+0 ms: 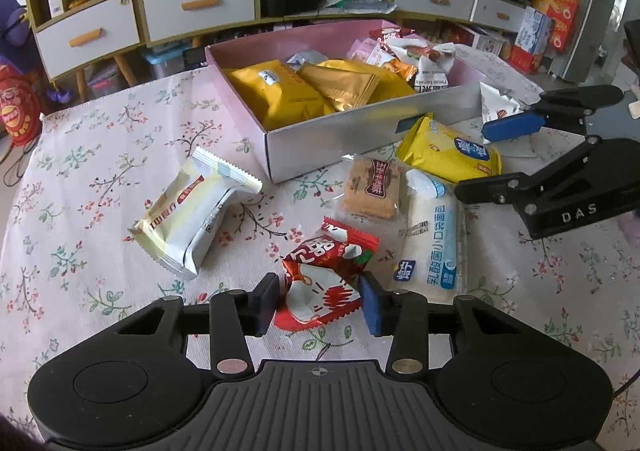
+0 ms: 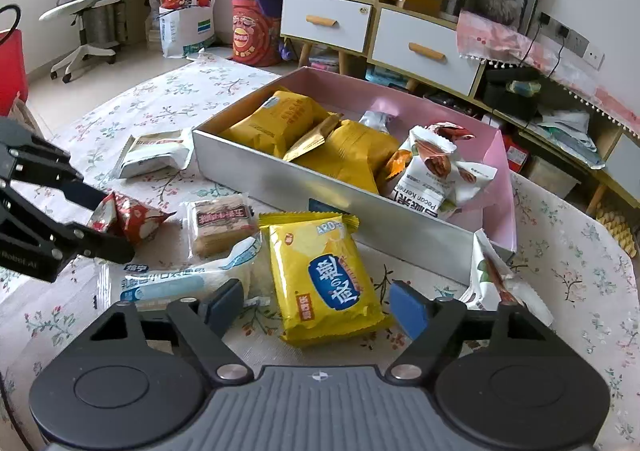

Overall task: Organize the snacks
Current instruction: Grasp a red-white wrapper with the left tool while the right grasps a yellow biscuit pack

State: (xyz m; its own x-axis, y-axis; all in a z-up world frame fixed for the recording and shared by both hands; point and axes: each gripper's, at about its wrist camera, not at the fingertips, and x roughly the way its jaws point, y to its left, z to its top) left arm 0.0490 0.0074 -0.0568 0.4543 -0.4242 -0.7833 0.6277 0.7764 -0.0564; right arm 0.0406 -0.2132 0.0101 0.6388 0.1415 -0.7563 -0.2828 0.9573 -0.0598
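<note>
Left wrist view: my left gripper (image 1: 319, 301) fingers seemingly clamp the red packet (image 1: 322, 291); right gripper (image 2: 316, 309) fingers apart, straddling the yellow packet (image 2: 326, 277).

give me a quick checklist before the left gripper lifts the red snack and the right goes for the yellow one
1. Left gripper fingers either side of the red snack packet: ok.
2. Firm grip on it: cannot tell.
3. Right gripper open around the yellow packet: ok.
4. Room left in the box: ok, bare corner at its far end.
5. Grippers apart from each other: ok.
</note>
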